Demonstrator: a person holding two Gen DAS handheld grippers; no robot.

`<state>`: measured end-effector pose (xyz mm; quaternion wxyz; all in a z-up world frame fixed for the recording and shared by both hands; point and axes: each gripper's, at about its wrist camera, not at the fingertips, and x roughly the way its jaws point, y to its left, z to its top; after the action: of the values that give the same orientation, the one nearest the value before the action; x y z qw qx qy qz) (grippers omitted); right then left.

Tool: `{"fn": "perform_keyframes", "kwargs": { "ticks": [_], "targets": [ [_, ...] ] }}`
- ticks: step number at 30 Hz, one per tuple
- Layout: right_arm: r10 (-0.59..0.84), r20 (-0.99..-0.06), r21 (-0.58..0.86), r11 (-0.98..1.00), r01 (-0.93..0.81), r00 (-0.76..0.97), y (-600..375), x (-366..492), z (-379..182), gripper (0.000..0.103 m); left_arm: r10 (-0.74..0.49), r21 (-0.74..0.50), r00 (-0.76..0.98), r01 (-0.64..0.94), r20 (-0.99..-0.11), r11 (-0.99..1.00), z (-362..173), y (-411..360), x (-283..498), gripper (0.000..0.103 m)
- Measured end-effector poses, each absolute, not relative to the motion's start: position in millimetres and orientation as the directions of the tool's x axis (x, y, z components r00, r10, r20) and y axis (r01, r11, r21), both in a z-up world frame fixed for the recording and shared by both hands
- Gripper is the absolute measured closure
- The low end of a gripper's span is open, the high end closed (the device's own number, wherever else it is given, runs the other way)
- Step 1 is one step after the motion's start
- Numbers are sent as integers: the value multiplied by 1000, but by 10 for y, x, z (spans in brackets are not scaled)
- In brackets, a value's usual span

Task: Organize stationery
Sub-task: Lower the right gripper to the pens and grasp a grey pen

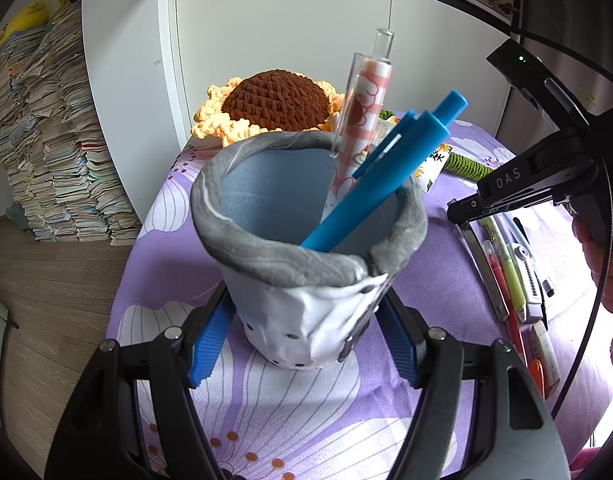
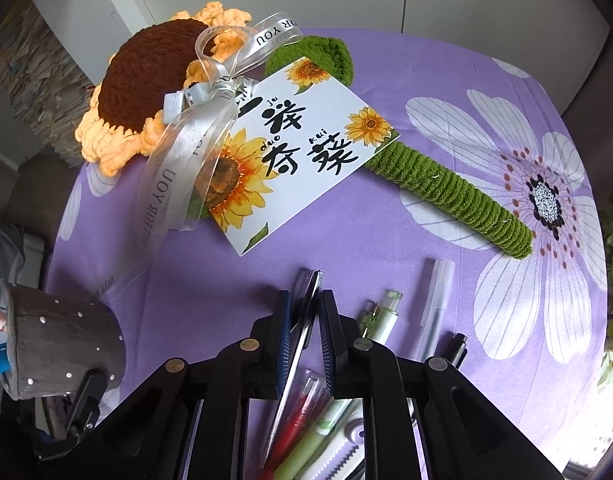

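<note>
Left gripper (image 1: 302,344): my blue pads sit against both sides of the soft grey pen holder (image 1: 306,248), steadying it upright straight ahead of me.
Right gripper (image 2: 306,344): jaws nearly together around a slim dark pen (image 2: 302,336); I cannot tell whether they actually pinch it or whether it is off the cloth.
Done: a blue pen (image 1: 382,176) and a pink checked pen (image 1: 362,120) already stand in the holder.
Left: under and right of my right fingers lie a red pen (image 2: 302,408), a green pen (image 2: 380,312), a clear pen (image 2: 436,300) and more.
Left view only: the holder's inside and contents.
Right view only: the gripped pen up close, plus the crochet sunflower (image 2: 146,92) with its card (image 2: 302,152) beyond.
</note>
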<state>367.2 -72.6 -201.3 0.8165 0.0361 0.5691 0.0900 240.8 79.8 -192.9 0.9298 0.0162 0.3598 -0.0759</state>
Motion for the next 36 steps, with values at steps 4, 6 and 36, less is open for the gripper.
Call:
{"fn": "perform_keyframes", "kwargs": {
  "ticks": [4, 6, 36],
  "targets": [
    [264, -895, 235, 964, -122, 360, -688, 3601, -1899, 89, -129, -24, 730, 153, -671, 988, -1928, 799, 2408, 33],
    [309, -876, 276, 951, -140, 371, -678, 3534, -1804, 90, -129, -24, 730, 153, -671, 988, -1928, 799, 2408, 33],
    [267, -916, 205, 953, -221, 300, -458, 3496, -1946, 93, -128, -22, 730, 153, -672, 988, -1921, 806, 2398, 33]
  ]
}}
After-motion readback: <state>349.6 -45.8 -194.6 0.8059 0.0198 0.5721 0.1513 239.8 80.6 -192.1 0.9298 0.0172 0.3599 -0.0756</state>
